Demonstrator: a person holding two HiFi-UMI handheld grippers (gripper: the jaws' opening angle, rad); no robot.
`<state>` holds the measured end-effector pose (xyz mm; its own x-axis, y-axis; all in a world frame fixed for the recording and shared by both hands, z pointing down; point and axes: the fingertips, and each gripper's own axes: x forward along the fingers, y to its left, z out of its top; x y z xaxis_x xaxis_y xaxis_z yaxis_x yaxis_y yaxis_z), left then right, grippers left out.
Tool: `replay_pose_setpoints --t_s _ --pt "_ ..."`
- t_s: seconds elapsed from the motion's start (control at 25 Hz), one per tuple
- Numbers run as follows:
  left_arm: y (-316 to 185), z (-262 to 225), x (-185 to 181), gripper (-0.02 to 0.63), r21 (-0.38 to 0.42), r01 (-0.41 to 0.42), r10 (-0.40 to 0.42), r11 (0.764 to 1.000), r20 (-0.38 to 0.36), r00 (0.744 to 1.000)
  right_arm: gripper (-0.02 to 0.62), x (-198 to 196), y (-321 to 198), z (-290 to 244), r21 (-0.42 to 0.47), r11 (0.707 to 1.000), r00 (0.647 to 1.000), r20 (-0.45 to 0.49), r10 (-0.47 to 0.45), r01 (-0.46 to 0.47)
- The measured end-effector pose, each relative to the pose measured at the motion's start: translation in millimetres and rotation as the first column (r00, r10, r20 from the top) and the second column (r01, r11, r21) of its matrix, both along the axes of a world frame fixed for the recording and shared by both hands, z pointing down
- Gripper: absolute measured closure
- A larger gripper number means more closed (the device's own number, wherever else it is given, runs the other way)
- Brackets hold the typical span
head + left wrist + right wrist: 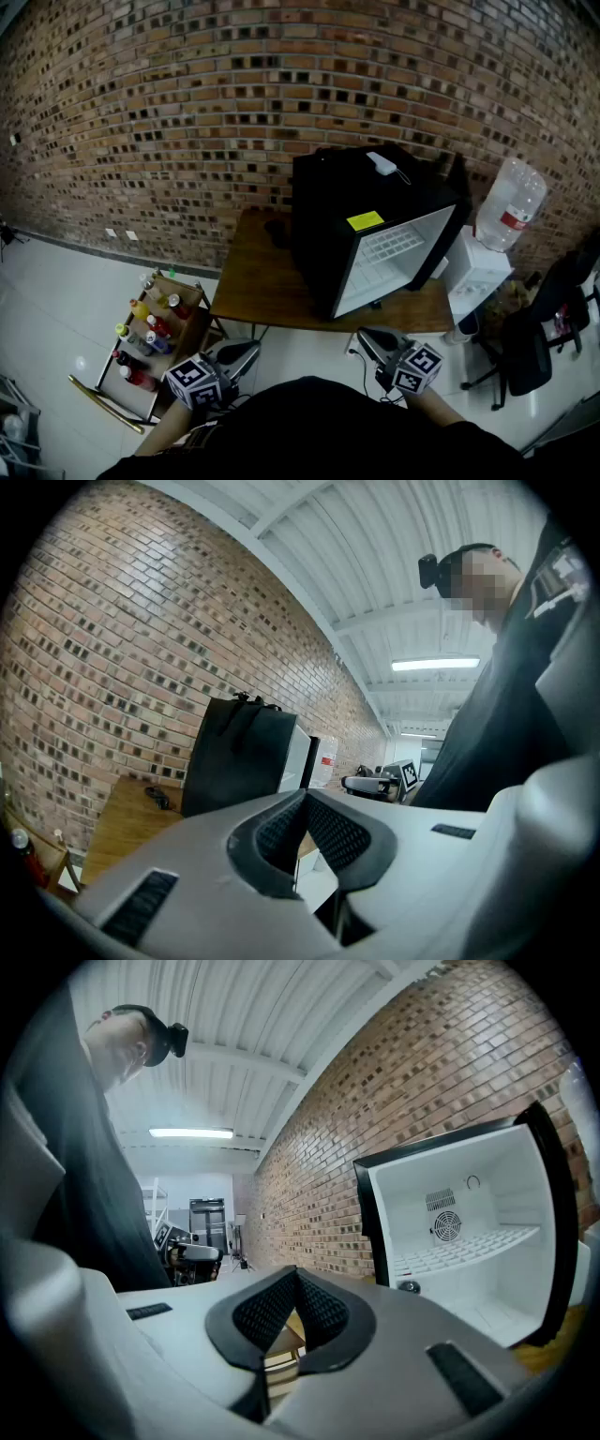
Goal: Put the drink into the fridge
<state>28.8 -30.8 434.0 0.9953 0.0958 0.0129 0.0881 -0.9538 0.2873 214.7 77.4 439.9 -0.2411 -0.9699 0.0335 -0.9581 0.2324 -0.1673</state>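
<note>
Both jaws are closed on nothing. The drink bottles (148,333) stand upright in the crate (195,328), just left of your left gripper (242,354), which is nearer than your right gripper (367,339). The open fridge (323,225) sits ahead.

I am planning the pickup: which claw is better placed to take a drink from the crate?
Left. The left claw is next to the crate of drinks; the right claw is nearer the open fridge.

Brick wall (187,94), pale floor (56,286), wood table (258,281), blk chair (530,349), 1 strip light (436,665)
</note>
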Motion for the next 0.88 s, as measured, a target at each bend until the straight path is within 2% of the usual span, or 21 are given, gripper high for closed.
replay_pose_setpoints --t_s 0.24,0.36,0.6,0.72,0.88 --pt "-5.8 3.0 -3.2 0.606 0.015 0.006 -0.006 1.000 -0.002 1.000 0.591 -3.1 -9.6 -4.2 0.010 1.000 0.999 -0.034 -0.025 0.025" --pt "-9.2 3.4 -10.8 0.606 -0.001 0.040 -0.040 0.999 0.000 0.999 0.591 -10.4 -22.4 -6.0 0.003 0.998 0.997 -0.054 -0.063 0.063" --pt "-40.8 20.7 -45.5 0.606 -0.013 0.161 -0.161 0.987 0.010 0.987 0.591 -37.0 -66.9 1.5 -0.018 0.988 0.983 -0.093 -0.157 0.156" --pt "-60.3 29.1 -66.2 0.606 -0.023 0.241 -0.240 0.970 0.018 0.971 0.590 -52.1 -96.6 8.8 -0.032 0.978 0.971 -0.112 -0.211 0.209" --pt "-88.7 45.6 -92.5 0.606 0.002 0.314 -0.314 0.949 0.045 0.948 0.589 -79.7 -140.6 18.5 -0.049 0.958 0.949 -0.138 -0.285 0.281"
